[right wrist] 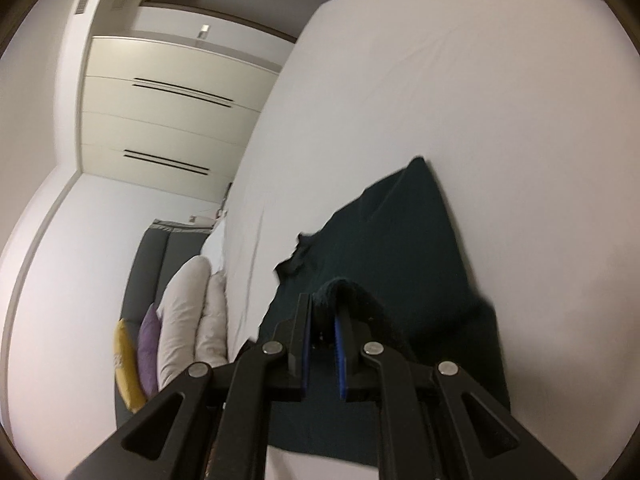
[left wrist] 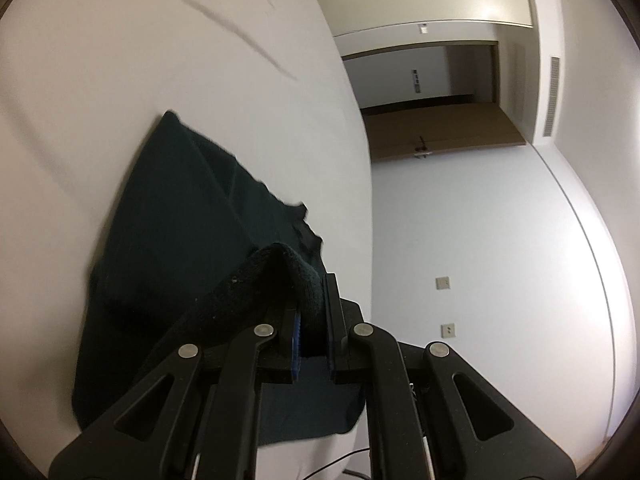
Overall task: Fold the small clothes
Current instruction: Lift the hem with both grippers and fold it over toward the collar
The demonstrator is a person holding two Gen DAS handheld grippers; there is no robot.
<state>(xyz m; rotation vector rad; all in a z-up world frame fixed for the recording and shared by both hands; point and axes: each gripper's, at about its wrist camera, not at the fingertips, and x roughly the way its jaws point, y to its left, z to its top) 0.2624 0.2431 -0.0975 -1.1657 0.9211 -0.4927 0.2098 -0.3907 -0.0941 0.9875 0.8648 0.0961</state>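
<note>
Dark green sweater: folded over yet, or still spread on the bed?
Partly folded: the dark green sweater has one layer doubled over, its ribbed edge pinched by the left tool and right tool.

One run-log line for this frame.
left gripper: shut on garment | right gripper: shut on garment | garment partly lifted off white bed

Soft, even indoor light is washing over the white bed (left wrist: 160, 80), leaving its sheet nearly featureless, while the dark garment (left wrist: 180, 220) is sinking into near-black with little visible texture. A bright patch is glaring off the wall (left wrist: 580, 240) at the right of the left wrist view. Fisheye distortion is bending straight lines, and dark vignetting is closing in at every corner. Slight motion blur is softening the garment's edges and the sheet's creases.
</note>
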